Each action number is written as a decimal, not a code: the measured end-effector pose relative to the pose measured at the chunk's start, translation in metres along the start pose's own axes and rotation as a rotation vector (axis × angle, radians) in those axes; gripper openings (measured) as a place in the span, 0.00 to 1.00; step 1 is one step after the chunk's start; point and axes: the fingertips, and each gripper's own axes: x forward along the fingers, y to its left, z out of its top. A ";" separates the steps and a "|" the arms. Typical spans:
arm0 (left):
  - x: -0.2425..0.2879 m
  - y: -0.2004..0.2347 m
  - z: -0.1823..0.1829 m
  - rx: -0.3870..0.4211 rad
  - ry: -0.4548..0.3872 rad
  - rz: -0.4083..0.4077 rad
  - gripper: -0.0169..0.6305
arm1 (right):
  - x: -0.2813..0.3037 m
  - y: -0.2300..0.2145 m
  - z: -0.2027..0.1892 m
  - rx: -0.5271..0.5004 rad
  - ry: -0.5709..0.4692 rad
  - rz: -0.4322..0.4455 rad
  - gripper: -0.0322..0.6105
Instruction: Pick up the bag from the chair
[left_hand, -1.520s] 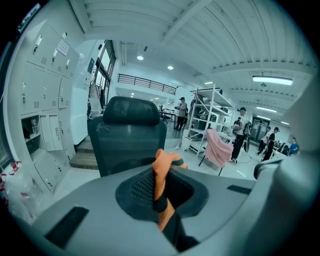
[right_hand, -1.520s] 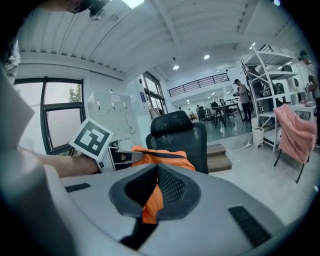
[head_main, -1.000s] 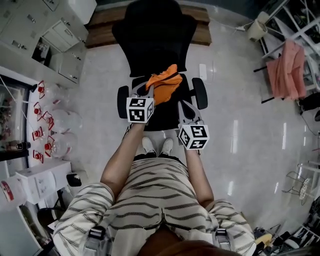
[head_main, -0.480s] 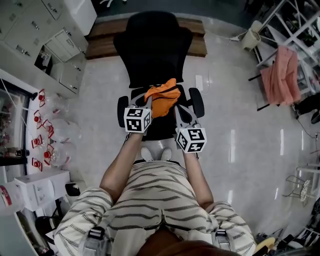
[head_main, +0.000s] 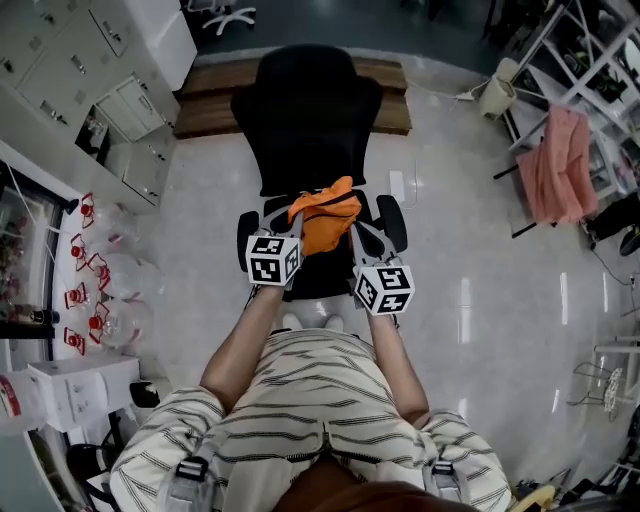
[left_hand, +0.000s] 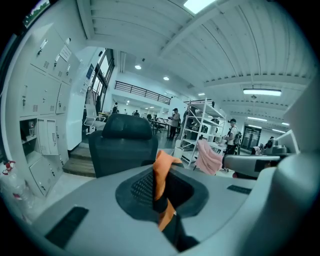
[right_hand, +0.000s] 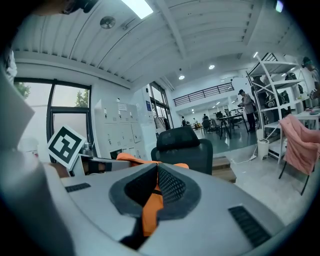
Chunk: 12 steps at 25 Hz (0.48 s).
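An orange fabric bag (head_main: 325, 215) hangs over the seat (head_main: 318, 272) of a black office chair (head_main: 310, 110), between my two grippers. The left gripper (head_main: 296, 216) is shut on the bag's left edge, and in the left gripper view the orange cloth (left_hand: 161, 176) is pinched in the closed jaws of that gripper (left_hand: 159, 172). Shut on the bag's right edge is the right gripper (head_main: 356, 229). In the right gripper view, a strip of the orange bag (right_hand: 151, 206) runs between the pads of this gripper (right_hand: 155, 192). The chair back (right_hand: 182, 145) stands just beyond.
White cabinets (head_main: 100, 60) line the left wall. A low wooden platform (head_main: 215, 85) lies behind the chair. Clear bottles with red tags (head_main: 95, 270) stand on the floor at left. A pink cloth (head_main: 560, 165) hangs on a rack at right, beside metal shelving (left_hand: 197, 127).
Both grippers have risen a little with the orange bag held between them, lifting it higher over the chair seat. Both grips stay the same.
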 end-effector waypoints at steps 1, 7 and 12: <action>-0.001 0.000 0.002 0.002 -0.005 -0.003 0.07 | 0.001 0.001 0.002 0.000 -0.003 0.002 0.08; -0.005 -0.006 0.007 0.008 -0.015 -0.018 0.07 | 0.001 0.000 0.010 -0.015 -0.017 -0.003 0.08; -0.012 -0.010 0.013 0.004 -0.033 -0.024 0.07 | 0.000 -0.002 0.012 -0.019 -0.023 -0.006 0.08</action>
